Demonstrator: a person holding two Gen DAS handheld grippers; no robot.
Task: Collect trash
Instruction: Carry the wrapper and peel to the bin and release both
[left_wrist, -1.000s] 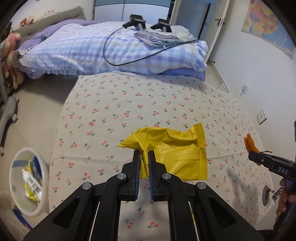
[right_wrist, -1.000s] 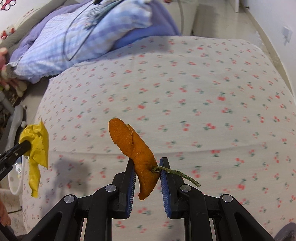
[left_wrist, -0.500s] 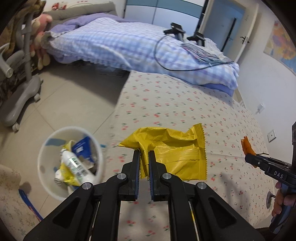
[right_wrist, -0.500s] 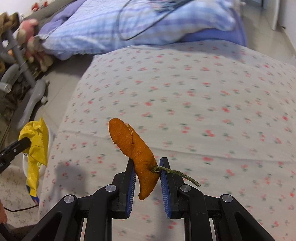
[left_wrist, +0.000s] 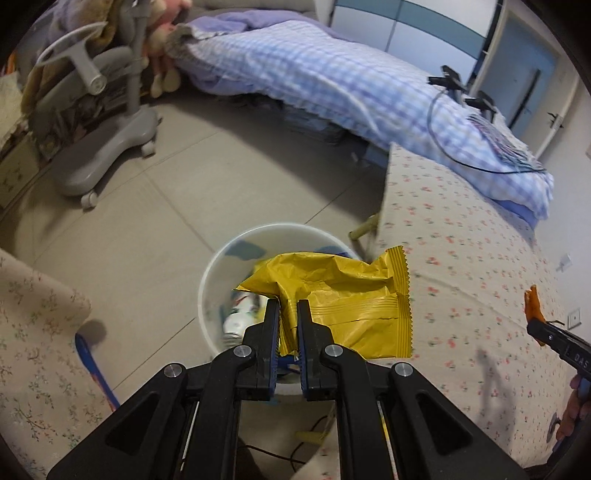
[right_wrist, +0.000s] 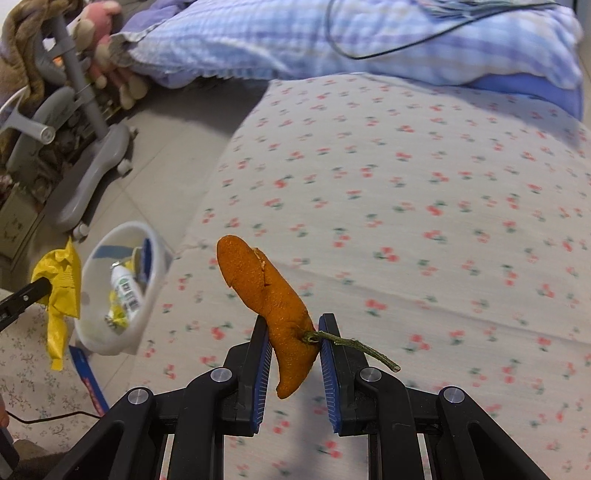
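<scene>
My left gripper (left_wrist: 287, 306) is shut on a crumpled yellow snack wrapper (left_wrist: 343, 295), which hangs right over a white trash bin (left_wrist: 221, 266) on the floor. Several wrappers and a small bottle lie in the bin. In the right wrist view the bin (right_wrist: 147, 295) stands at the left beside the table's edge, with the yellow wrapper (right_wrist: 61, 280) next to it. An orange peel (right_wrist: 269, 291) with a green stem is pinched in my shut right gripper (right_wrist: 293, 325), above the flowered tablecloth (right_wrist: 406, 206). The peel (left_wrist: 533, 310) also shows at the right edge of the left wrist view.
A grey wheeled chair base (left_wrist: 107, 147) stands on the tiled floor at the back left. A bed with a blue checked quilt (left_wrist: 314, 74) and a black cable lies behind. A flowered rug (left_wrist: 40, 332) and a blue strip (left_wrist: 92, 365) lie left of the bin.
Both grippers have swung left off the table toward the floor. The yellow wrapper now hangs over the bin instead of the tablecloth. The peel has come nearer the table's left edge.
</scene>
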